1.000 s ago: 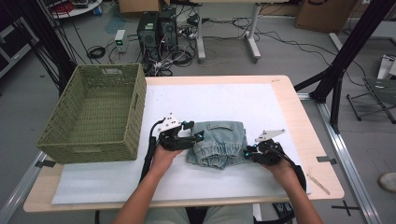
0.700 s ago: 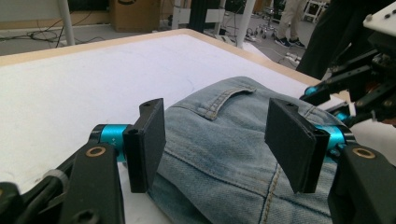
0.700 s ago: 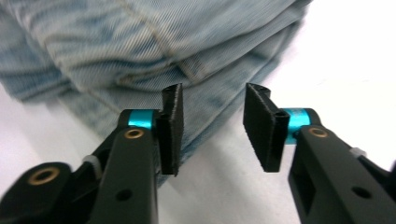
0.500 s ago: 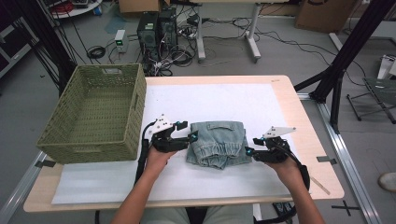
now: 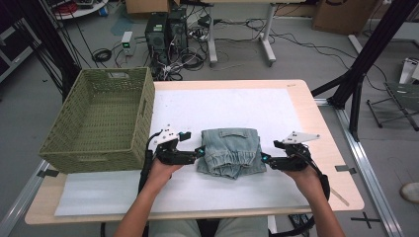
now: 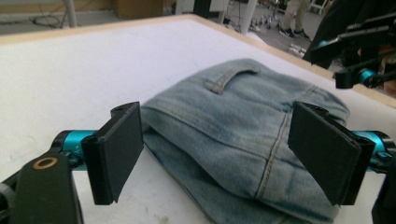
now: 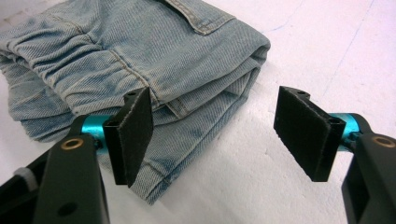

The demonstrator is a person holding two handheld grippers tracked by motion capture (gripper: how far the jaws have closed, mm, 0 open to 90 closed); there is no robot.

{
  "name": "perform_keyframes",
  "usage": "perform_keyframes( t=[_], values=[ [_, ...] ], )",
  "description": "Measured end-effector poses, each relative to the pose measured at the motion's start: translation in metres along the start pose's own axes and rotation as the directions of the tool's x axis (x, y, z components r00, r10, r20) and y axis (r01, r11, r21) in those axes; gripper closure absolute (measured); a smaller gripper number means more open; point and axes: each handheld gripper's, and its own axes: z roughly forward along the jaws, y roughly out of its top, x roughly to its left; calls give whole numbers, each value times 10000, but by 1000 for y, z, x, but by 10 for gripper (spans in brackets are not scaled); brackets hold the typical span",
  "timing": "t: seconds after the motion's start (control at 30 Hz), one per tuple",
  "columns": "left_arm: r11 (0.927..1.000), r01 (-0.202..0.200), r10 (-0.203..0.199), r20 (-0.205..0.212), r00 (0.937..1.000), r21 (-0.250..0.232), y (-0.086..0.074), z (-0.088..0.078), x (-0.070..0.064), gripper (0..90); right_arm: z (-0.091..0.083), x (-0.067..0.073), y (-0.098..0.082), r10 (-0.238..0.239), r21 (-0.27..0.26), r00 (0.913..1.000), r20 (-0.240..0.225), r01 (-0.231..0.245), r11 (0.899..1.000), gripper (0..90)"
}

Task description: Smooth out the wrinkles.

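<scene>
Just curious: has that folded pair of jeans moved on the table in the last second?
No. The folded jeans lie at the same spot beside the green basket.

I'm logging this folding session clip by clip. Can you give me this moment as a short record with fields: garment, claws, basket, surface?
garment: folded denim piece, light blue, lying flat on the white sheet
left claw: open, jaws just been opening, standing either side of the fold's edge, pads not pressing
right claw: open, jaws just been opening, at the opposite edge, nothing gripped
basket: green woven, at the table's left end, apart from the denim
surface: white sheet over a wooden table
</scene>
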Motion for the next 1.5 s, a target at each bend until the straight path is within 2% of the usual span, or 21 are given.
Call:
perform_keyframes(
  t=[0.1, 0.13, 0.17, 0.27, 0.33, 0.4, 0.43, 0.53, 0.57, 0.67, 0.73, 0.77, 0.8, 0.83, 0.87, 1.0, 1.03, 1.27, 1.4, 1.43, 1.5],
  values=[
    [9988, 64, -64, -4, 10000, 487, -3, 1, 1, 217, 0, 0, -1, 94, 69, 9999, 38, -94, 9999, 284],
    [9983, 6, -8, 46, 10000, 591, -4, 1, 1, 275, 0, -1, -2, 121, 87, 9999, 49, -121, 9999, 285],
    [9966, 0, -27, 327, 9995, 821, -7, 2, 2, 391, 0, -2, -3, 176, 108, 9998, 72, -177, 9998, 284],
    [9931, 2, -60, 492, 9988, 1174, -10, 4, 0, 421, -1, -2, -4, 186, 127, 9998, 78, -187, 9997, 285],
    [9912, 6, -83, 577, 9983, 1326, -12, 6, -2, 413, -2, -3, -4, 195, 88, 9998, 88, -196, 9998, 285],
    [9906, 52, -105, 385, 9992, 1365, -13, 8, -4, 376, -3, -3, -3, 225, -5, 9997, 104, -225, 9997, 285],
    [9898, -1, -52, 365, 9993, 1427, -15, 10, -5, 323, -4, -4, -1, 289, -90, 9996, 77, -289, 9995, 284],
    [9879, -15, -43, 371, 9993, 1548, -17, 12, -4, 325, -3, -4, 0, 219, -29, 9997, 82, -219, 9998, 284],
    [9876, -8, -70, 487, 9988, 1571, -18, 13, -4, 348, -3, -4, 0, 179, -11, 9998, 105, -179, 9998, 284],
    [9846, -181, 53, 741, 9972, 1737, -18, 13, -6, 549, -4, -3, 1, 199, -36, 9998, 85, -198, 9998, 284],
    [9809, -292, 141, 797, 9967, 1921, -17, 11, -7, 605, -5, -2, 1, 236, -118, 9997, 96, -235, 9997, 284],
    [9751, -481, 306, 834, 9960, 2167, -19, 10, -7, 626, -5, -1, 2, 222, -129, 9997, 80, -221, 9997, 285],
    [9751, -481, 306, 834, 9960, 2167, -19, 10, -7, 639, -5, -1, 2, 222, -129, 9997, 80, -221, 9997, 285],
    [9683, -599, 384, 923, 9950, 2426, -21, 10, -8, 660, -6, -1, 3, 214, -150, 9997, 73, -213, 9997, 285],
    [9683, -599, 384, 923, 9950, 2426, -21, 10, -8, 681, -6, -1, 3, 214, -150, 9997, 73, -213, 9997, 285],
    [9590, -640, 436, 794, 9959, 2762, -23, 15, -11, 695, -4, 0, 4, 146, -137, 9999, 90, -145, 9998, 285],
    [9506, -683, 494, 698, 9963, 3027, -24, 18, -12, 697, -3, 0, 5, 133, -148, 9999, 78, -132, 9998, 285],
    [9429, -822, 728, 413, 9965, 3229, -18, 34, -19, 723, -4, 0, 9, 99, -204, 9999, 116, -97, 9997, 285],
    [9324, -868, 777, 401, 9962, 3507, -15, 39, -20, 734, -4, -1, 8, 89, -100, 9998, 168, -87, 9999, 295],
    [9324, -578, 472, 382, 9982, 3568, -14, 35, -18, 724, -2, -1, 6, 199, 98, 9997, 134, -200, 9998, 349],
    [9359, -364, 284, 279, 9992, 3504, -11, 26, -13, 638, 0, -2, 4, 315, 307, 9994, 143, -319, 9990, 370]
  ],
)
